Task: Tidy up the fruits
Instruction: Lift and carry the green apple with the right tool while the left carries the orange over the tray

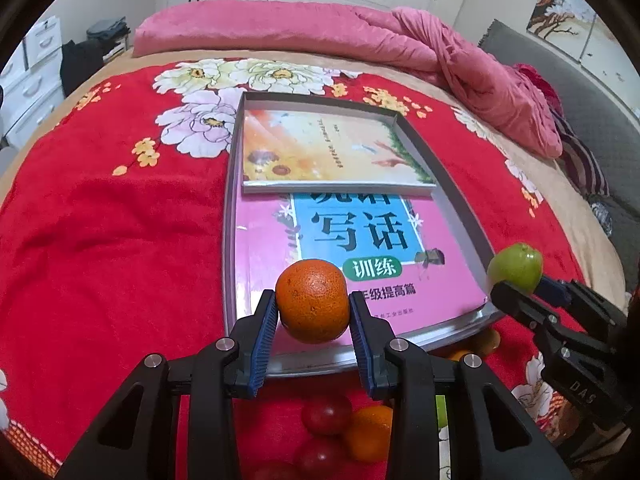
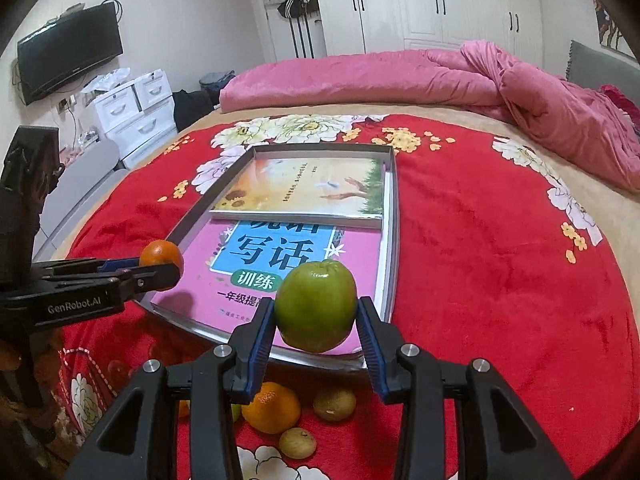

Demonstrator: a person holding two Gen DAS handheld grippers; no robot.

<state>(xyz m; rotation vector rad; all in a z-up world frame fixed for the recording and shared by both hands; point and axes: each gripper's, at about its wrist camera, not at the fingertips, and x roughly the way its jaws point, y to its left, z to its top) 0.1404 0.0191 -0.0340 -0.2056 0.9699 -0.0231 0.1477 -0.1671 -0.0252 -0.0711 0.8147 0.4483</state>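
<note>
— What did the left hand-held gripper (image 1: 313, 312) pinch?
— An orange (image 1: 312, 300), just above the tray's (image 1: 230, 216) near edge.
— And the right hand-held gripper (image 2: 316, 318)?
— It squeezed a green apple (image 2: 316, 306). Ahead, books lay in the tray.

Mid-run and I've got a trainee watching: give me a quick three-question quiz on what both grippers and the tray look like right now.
1. True or false: the left gripper is shut on an orange.
2. Which fruit does the right gripper hold? A) a red tomato B) a green apple C) a kiwi
3. Fill in: the shallow grey tray on the red floral blanket so far holds only two ____.

Key
1. True; the blue pads press both sides of it.
2. B
3. Books: a pink book with a sunflower-cover book lying on its far part. No fruit lies in the tray yet.
</note>
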